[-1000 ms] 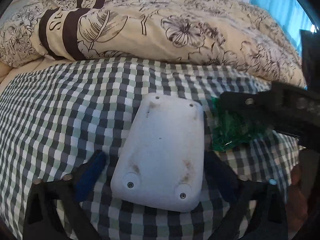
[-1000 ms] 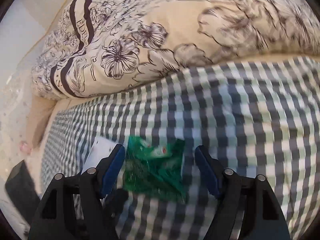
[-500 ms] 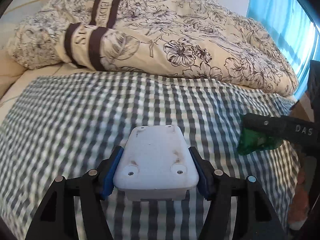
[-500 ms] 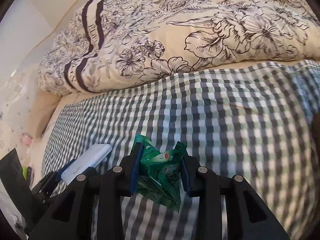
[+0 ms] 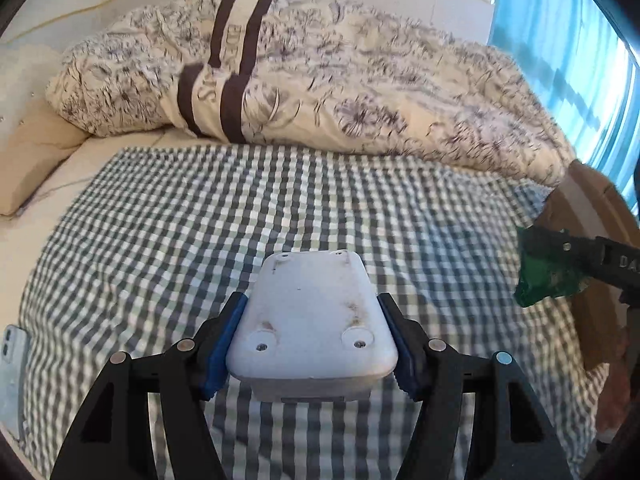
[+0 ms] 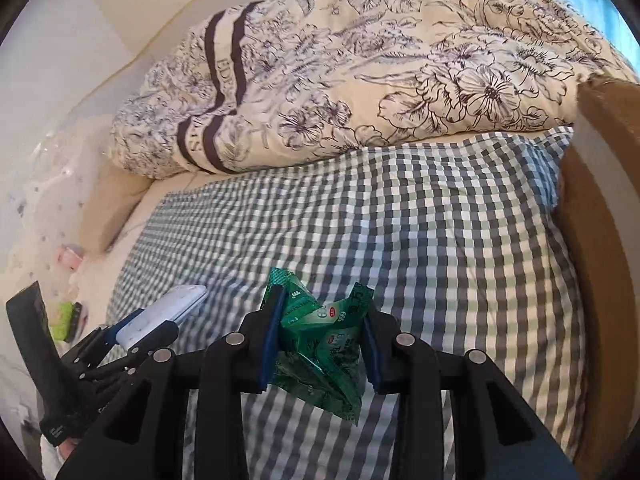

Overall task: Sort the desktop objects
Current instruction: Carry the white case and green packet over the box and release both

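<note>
My left gripper (image 5: 312, 320) is shut on a white plastic device (image 5: 312, 320), underside up with screws showing, held above the checked cloth (image 5: 200, 232). In the right wrist view the same white device (image 6: 164, 314) shows at lower left in that gripper. Between the blue pads of my right gripper (image 6: 320, 316), shut, sits a crumpled green packet (image 6: 320, 344), lifted off the checked cloth (image 6: 440, 220). That green packet (image 5: 548, 276) also appears at the right edge of the left wrist view.
A floral duvet (image 5: 340, 92) is heaped at the far side of the bed. A brown bed frame edge (image 6: 600, 240) runs along the right. A phone (image 5: 14, 360) lies at the cloth's left edge. Small items (image 6: 68, 316) lie beside the bed at left.
Both grippers closed on their objects, the left on the white device and the right on the green packet, then lifted them up and back from the cloth.
</note>
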### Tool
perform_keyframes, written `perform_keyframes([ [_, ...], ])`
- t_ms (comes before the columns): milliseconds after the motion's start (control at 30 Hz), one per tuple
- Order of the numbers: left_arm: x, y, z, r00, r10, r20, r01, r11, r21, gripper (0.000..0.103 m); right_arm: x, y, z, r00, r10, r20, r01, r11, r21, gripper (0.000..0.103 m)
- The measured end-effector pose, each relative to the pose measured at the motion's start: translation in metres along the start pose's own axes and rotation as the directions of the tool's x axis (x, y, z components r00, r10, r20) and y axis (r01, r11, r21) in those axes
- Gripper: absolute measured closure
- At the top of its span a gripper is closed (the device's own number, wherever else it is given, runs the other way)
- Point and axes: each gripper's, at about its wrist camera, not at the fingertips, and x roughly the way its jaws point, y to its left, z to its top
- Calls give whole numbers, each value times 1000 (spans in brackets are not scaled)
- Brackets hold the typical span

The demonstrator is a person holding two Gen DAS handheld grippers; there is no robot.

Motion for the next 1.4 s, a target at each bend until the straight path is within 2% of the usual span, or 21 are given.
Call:
perform_keyframes([
  [200,-56,-37,12,998,-31,62,25,996,85,37,-61,14,3,997,9,80,-8,1000,-9,69],
  [300,-83,-76,22,993,-60,103,45,989,142,37,-98,10,11,993,-12,118,13,1000,-9,69],
  [400,-108,-131,35,987,-102,128,71,972,224,37,-149,-4,20,984,-55,172,56,998,-6,69],
  [500,-131,-192,47,968,-201,150,151,945,288,37,-203,-28,28,966,-111,234,111,994,12,69],
  [600,-145,-250,58,936,-324,137,271,913,305,37,-247,-62,33,945,-197,262,191,980,49,68],
  [667,-145,-288,61,924,-363,119,309,893,327,37,-267,-90,33,935,-244,259,232,970,76,68],
  [733,-138,-319,63,920,-380,94,329,881,340,37,-275,-117,32,929,-282,241,264,959,104,68],
  [833,-124,-360,62,925,-375,64,326,867,377,37,-274,-156,29,918,-337,207,311,938,151,68],
  [933,-105,-384,61,930,-368,17,332,855,398,37,-265,-187,26,924,-342,172,309,932,191,68],
  [1033,-88,-398,61,946,-323,-3,297,865,404,37,-248,-206,33,928,-343,146,311,929,203,68],
  [1133,-73,-402,68,958,-284,-21,269,879,394,36,-237,-214,39,920,-355,164,324,928,186,65],
  [1167,-70,-402,68,963,-268,-26,256,881,398,36,-238,-212,39,913,-367,178,339,925,169,60],
  [1233,-72,-407,67,973,-231,-2,209,877,432,33,-243,-208,39,886,-416,206,394,908,140,32],
  [1267,-75,-408,68,976,-216,22,183,875,449,29,-247,-205,40,872,-434,227,415,900,130,31],
  [1333,-81,-408,73,980,-186,65,136,878,459,18,-256,-200,44,856,-449,256,433,893,120,31],
  [1400,-90,-404,78,978,-187,90,128,885,448,13,-263,-193,48,858,-437,268,420,899,122,30],
])
